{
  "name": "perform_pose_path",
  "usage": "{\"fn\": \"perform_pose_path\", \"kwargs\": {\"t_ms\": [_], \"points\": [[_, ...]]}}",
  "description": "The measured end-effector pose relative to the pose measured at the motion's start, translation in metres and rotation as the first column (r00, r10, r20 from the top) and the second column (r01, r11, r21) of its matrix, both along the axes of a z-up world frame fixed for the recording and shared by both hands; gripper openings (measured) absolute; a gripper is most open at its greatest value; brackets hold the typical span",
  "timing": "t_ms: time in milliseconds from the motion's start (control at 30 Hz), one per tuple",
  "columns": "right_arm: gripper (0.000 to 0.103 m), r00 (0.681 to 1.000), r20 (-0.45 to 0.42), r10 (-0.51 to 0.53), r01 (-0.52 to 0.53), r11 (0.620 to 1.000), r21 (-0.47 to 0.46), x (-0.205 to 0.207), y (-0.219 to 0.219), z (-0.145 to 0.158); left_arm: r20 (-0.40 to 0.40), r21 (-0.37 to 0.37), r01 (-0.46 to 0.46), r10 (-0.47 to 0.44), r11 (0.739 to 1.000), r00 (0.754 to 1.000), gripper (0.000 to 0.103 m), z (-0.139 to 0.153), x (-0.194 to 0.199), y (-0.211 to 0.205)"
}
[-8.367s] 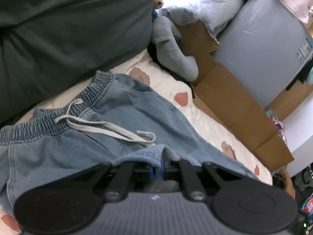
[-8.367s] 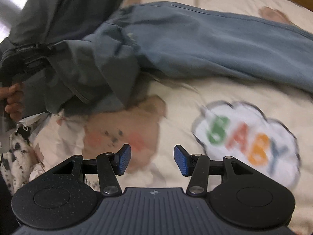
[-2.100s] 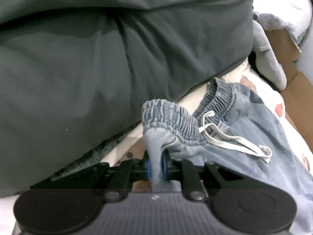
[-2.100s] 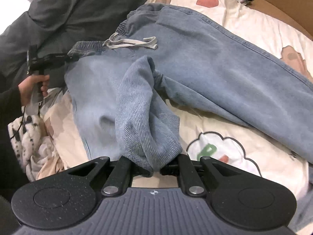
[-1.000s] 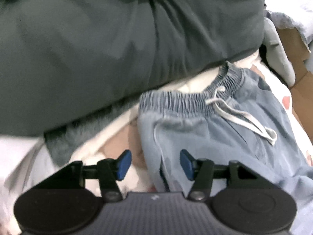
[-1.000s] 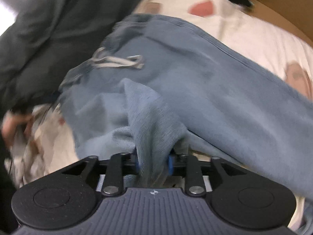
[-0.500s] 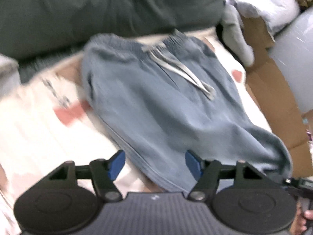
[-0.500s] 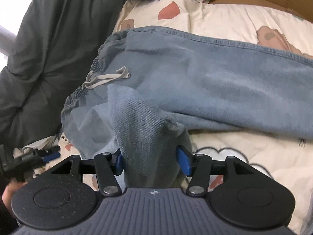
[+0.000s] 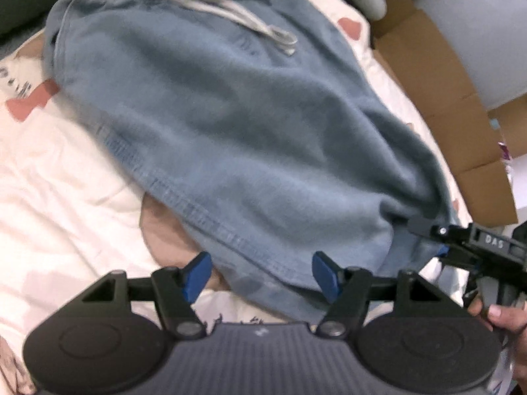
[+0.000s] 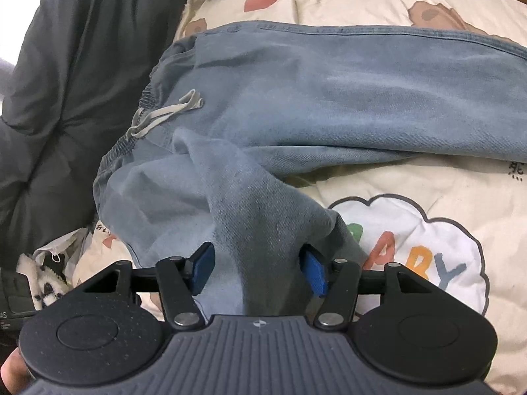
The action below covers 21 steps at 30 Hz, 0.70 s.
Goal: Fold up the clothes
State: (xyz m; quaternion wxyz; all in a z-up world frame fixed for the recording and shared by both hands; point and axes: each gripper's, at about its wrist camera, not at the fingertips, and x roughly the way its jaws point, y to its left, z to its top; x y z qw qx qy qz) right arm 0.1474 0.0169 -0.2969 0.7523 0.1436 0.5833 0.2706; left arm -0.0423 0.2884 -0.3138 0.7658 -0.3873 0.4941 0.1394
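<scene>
i see one pair of blue jeans (image 10: 329, 98) lying on the printed bedsheet (image 10: 428, 0), one drawstring (image 10: 164, 115) at 10 o'clock. my left gripper (image 9: 260, 273) is spread above the hem, empty. my right gripper (image 10: 258, 268) was just closing, one bunched fold between its jaws, not pinched.

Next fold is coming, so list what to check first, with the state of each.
1. Left gripper free of cloth: ok; its jaws have just been opening, and the jeans edge lies between them unpinched.
2. Right gripper firmly holding the raised fold: cannot tell; its jaws have just been closing, with the fold between them.
3. Far leg lying flat: ok.
4. Drawstring clear of the fold: ok.
5. Left wrist view sharp: not ok, blurred.
</scene>
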Motion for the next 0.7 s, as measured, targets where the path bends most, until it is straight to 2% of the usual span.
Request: {"fn": "perform_pose_path", "kwargs": {"t_ms": [33,100,333,433,533,567,633,667,700], "points": [[0.045,1.000,-0.001,-0.003,0.003,1.000,-0.004,0.002,0.000,-0.002,-0.014,-0.005,0.001,-0.001,1.000,1.000,0.070,-0.003,0.000,-0.001],[0.040,1.000,-0.009,-0.016,0.016,1.000,-0.007,0.007,0.000,-0.005,-0.045,0.002,0.007,-0.007,1.000,0.999,0.070,-0.010,0.000,-0.004],[0.040,0.993,-0.056,-0.101,0.103,0.993,0.048,0.014,-0.005,-0.018,-0.100,-0.041,-0.023,0.018,0.999,0.995,0.068,-0.041,0.005,-0.008],[0.041,0.992,-0.062,-0.112,0.116,0.991,0.064,0.013,-0.007,-0.019,-0.133,-0.050,-0.043,0.036,0.998,0.991,0.067,-0.055,0.010,-0.010],[0.041,0.991,-0.068,-0.113,0.118,0.990,0.073,0.010,-0.008,-0.019,-0.129,-0.055,-0.068,0.061,0.996,0.990,0.066,-0.060,0.012,-0.008],[0.041,0.991,-0.069,-0.116,0.121,0.990,0.077,0.009,-0.009,-0.019,-0.119,-0.061,-0.082,0.074,0.995,0.990,0.060,-0.061,0.012,-0.007],[0.041,0.989,-0.075,-0.125,0.131,0.988,0.082,0.006,-0.012,-0.019,-0.107,-0.083,-0.096,0.087,0.992,0.990,0.039,-0.063,0.014,-0.004],[0.041,0.989,-0.078,-0.128,0.134,0.988,0.081,0.004,-0.013,-0.019,-0.105,-0.097,-0.101,0.091,0.990,0.990,0.021,-0.065,0.015,-0.004],[0.041,0.988,-0.082,-0.130,0.136,0.987,0.081,0.002,-0.014,-0.019,-0.104,-0.111,-0.107,0.095,0.988,0.990,0.017,-0.066,0.016,-0.004]]}}
